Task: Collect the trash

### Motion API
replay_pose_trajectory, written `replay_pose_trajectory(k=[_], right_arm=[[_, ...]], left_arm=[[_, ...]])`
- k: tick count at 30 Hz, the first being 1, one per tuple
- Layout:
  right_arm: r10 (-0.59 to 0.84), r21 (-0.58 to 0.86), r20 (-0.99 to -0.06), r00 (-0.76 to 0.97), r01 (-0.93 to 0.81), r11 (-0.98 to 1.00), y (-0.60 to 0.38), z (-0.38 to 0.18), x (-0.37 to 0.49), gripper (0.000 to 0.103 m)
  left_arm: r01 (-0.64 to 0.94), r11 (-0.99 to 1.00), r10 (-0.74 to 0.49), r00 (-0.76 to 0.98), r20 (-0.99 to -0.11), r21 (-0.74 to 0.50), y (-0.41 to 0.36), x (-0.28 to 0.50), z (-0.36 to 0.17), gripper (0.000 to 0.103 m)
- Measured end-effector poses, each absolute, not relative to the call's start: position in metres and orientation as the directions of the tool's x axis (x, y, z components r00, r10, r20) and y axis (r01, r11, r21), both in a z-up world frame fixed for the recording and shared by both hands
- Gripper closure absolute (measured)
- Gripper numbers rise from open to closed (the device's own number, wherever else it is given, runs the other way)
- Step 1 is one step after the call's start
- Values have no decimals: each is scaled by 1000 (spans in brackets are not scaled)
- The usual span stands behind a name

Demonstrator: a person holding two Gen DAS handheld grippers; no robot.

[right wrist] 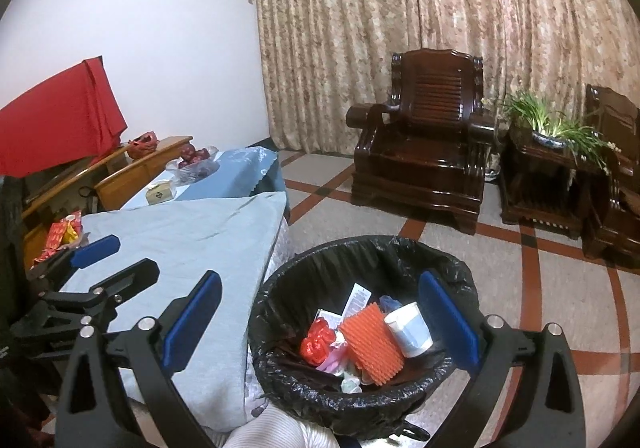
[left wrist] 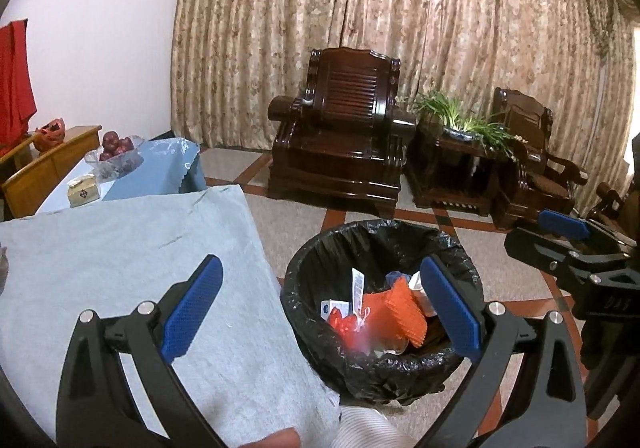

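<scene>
Round bin lined with crinkled black plastic bag point(right wrist: 280, 332), standing on patterned tile floor point(right wrist: 560, 288) just beside table draped in pale blue-grey cloth point(right wrist: 180, 232). Inside bin: ridged orange plastic sheet point(right wrist: 372, 344), crumpled red wrapper point(right wrist: 318, 340), white-and-blue paper cup point(right wrist: 410, 330) lying on its side, white paper strip point(right wrist: 356, 298), small scraps below. Right gripper point(right wrist: 320, 320) poised above bin, blue-padded fingers spread wide, nothing between them. Left gripper point(left wrist: 320, 308) likewise released and empty, one finger over cloth edge, other over bin. More red and yellow wrappers point(right wrist: 60, 236) on far left part of table. Glass bowl of dark red fruit point(left wrist: 116, 152) farther back. Dark carved wooden armchair point(right wrist: 424, 144) against floral curtain point(right wrist: 400, 8).
</scene>
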State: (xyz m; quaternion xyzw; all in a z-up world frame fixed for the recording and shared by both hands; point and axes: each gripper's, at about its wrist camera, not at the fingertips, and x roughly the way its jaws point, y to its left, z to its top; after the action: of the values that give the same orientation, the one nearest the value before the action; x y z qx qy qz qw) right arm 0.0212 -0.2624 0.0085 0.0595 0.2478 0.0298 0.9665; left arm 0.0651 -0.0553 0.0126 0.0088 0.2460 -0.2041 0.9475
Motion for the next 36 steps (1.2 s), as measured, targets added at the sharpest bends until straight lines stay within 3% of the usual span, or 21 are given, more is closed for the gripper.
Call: replay_pose_trajectory(k=[36], right_arm=[[92, 106, -459, 884, -49, 993, -255, 16, 14, 6]], left_arm=[[384, 920, -376, 814, -442, -76, -42, 53, 31, 7]])
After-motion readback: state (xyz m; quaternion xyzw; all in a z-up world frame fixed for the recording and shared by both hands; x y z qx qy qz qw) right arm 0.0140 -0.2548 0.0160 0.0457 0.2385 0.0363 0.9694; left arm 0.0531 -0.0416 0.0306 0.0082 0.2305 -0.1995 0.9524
